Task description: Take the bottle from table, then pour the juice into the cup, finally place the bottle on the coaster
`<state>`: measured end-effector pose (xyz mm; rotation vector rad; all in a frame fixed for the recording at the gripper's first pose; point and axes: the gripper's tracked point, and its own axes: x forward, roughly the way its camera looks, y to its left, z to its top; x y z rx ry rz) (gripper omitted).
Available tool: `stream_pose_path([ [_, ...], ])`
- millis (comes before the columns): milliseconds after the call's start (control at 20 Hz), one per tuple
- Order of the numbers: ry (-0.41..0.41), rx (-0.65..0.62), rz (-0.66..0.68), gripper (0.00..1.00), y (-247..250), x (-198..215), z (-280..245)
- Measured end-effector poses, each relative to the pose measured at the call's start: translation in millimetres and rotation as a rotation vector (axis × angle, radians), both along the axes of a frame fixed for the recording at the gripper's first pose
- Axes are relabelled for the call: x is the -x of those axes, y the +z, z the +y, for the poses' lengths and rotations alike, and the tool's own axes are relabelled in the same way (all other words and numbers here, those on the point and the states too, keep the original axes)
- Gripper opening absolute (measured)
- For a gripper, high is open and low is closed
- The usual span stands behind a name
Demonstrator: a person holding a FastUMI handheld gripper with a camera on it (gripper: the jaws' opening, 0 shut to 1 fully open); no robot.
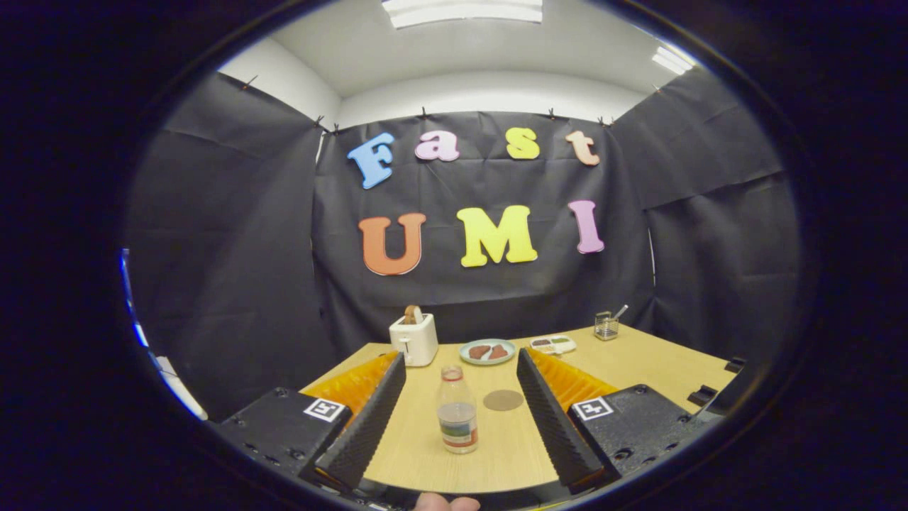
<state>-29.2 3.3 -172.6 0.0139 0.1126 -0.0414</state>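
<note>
2 fingers of my claw (460, 415) are spread wide and hold nothing. The bottle (457, 410) stands straight up on the table (638, 355), right between them and a bit ahead. The coaster (503, 400) lies just past it.

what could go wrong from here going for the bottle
The bottle stands upright on the table between the open fingers of the hand-held gripper, untouched. It looks tall and narrow, so an off-centre closing finger could tip it. It appears uncapped, so a tip might spill juice. The coaster lies just beyond; a shove could slide the bottle onto it early.
</note>
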Motion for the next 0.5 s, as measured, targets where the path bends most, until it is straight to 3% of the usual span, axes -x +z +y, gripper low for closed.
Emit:
stream_pose_path([
  [500, -0.022, 0.038, 0.11, 1.0, -115.2, -38.5, -9.5],
])
